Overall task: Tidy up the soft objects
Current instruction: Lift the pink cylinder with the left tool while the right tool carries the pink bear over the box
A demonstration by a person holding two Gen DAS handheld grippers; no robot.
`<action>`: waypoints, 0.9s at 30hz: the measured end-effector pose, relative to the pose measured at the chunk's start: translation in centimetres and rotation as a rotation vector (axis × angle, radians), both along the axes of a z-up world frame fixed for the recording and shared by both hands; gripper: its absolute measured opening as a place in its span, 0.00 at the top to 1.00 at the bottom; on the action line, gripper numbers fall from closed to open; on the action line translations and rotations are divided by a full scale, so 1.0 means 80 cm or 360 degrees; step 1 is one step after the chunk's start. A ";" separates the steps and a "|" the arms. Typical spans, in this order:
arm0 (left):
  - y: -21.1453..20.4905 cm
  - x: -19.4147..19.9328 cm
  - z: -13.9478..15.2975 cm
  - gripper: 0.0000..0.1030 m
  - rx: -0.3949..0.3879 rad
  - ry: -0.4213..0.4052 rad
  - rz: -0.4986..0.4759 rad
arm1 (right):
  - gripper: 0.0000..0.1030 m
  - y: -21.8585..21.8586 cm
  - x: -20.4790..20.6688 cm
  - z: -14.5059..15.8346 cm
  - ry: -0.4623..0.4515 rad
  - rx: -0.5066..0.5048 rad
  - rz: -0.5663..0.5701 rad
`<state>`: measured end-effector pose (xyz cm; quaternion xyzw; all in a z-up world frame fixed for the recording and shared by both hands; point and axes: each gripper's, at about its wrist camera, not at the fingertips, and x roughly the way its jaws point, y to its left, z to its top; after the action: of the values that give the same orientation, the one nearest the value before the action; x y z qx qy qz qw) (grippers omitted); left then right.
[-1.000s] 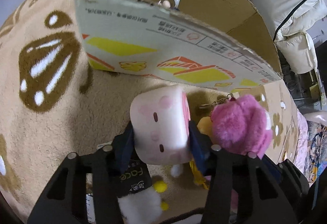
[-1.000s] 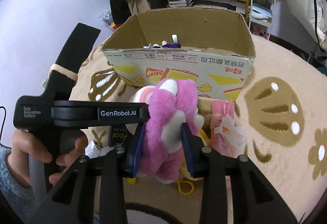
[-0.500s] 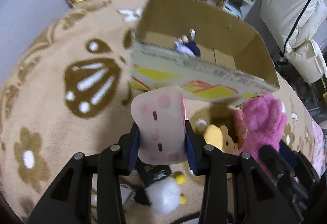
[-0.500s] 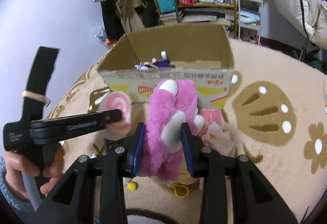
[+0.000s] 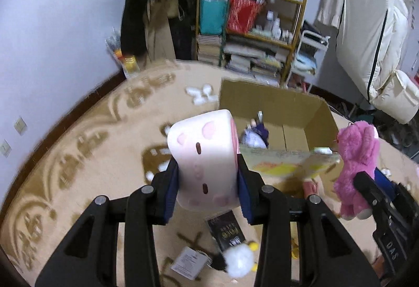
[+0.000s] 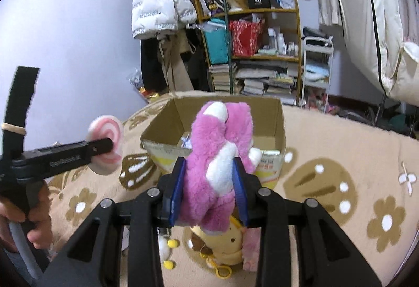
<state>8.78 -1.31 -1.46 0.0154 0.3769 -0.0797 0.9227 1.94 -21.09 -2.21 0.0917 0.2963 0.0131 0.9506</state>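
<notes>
My left gripper (image 5: 208,186) is shut on a pale pink roll-shaped plush (image 5: 204,156), held up in the air short of the open cardboard box (image 5: 311,116). It also shows in the right wrist view (image 6: 106,146). My right gripper (image 6: 208,188) is shut on a pink furry plush (image 6: 218,158), also lifted, in front of the box (image 6: 279,129). In the left wrist view that plush (image 5: 357,161) hangs at the right. The box holds a small purple and white toy (image 5: 255,135).
On the patterned beige rug (image 5: 78,156) lie a white fluffy chick toy (image 5: 239,263), a dark packet (image 5: 226,230) and a yellow plush (image 6: 222,245) with a pink item beside it. A cluttered bookshelf (image 6: 262,51) and hanging coats stand behind the box.
Both grippers have risen from the rug with their plushes, so the box now shows from above and the far room has come into view.
</notes>
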 end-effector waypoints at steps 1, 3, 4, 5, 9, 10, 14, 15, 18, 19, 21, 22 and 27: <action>-0.003 -0.003 0.009 0.63 0.0036 -0.0065 -0.0009 | 0.65 -0.001 0.001 0.002 -0.0010 -0.0003 -0.0002; -0.006 -0.004 0.021 0.63 0.0042 -0.0117 -0.0027 | 0.65 -0.003 0.005 0.006 -0.0030 -0.0013 -0.0018; -0.008 -0.003 0.024 0.63 0.0033 -0.0128 -0.0041 | 0.65 -0.006 0.008 0.009 -0.0043 -0.0018 -0.0025; -0.009 -0.003 0.027 0.63 0.0027 -0.0133 -0.0050 | 0.65 -0.008 0.011 0.010 -0.0049 -0.0020 -0.0029; -0.019 0.008 0.030 0.63 0.0040 -0.0166 -0.0091 | 0.65 -0.017 0.022 0.014 -0.0074 -0.0046 -0.0049; -0.022 0.012 0.029 0.63 0.0048 -0.0170 -0.0100 | 0.65 -0.019 0.025 0.015 -0.0078 -0.0056 -0.0051; -0.034 0.025 0.026 0.63 0.0054 -0.0190 -0.0132 | 0.65 -0.029 0.037 0.015 -0.0100 -0.0090 -0.0068; -0.036 0.029 0.026 0.63 0.0060 -0.0198 -0.0135 | 0.65 -0.033 0.040 0.014 -0.0104 -0.0094 -0.0072; -0.043 0.037 0.024 0.63 0.0069 -0.0220 -0.0143 | 0.65 -0.043 0.048 0.009 -0.0107 -0.0074 -0.0090; -0.045 0.040 0.023 0.63 0.0073 -0.0231 -0.0146 | 0.64 -0.046 0.051 0.007 -0.0105 -0.0068 -0.0094; -0.050 0.045 0.022 0.63 0.0081 -0.0243 -0.0151 | 0.64 -0.052 0.058 0.002 -0.0094 -0.0067 -0.0101; -0.051 0.047 0.021 0.63 0.0080 -0.0244 -0.0153 | 0.64 -0.054 0.061 -0.001 -0.0088 -0.0067 -0.0102; -0.055 0.054 0.017 0.63 0.0069 -0.0246 -0.0161 | 0.64 -0.063 0.080 -0.014 -0.0054 -0.0050 -0.0095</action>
<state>13.08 -5.75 -0.13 0.0606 0.3049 -0.1166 0.9433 8.32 -26.14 -3.36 0.0854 0.2775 -0.0183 0.9567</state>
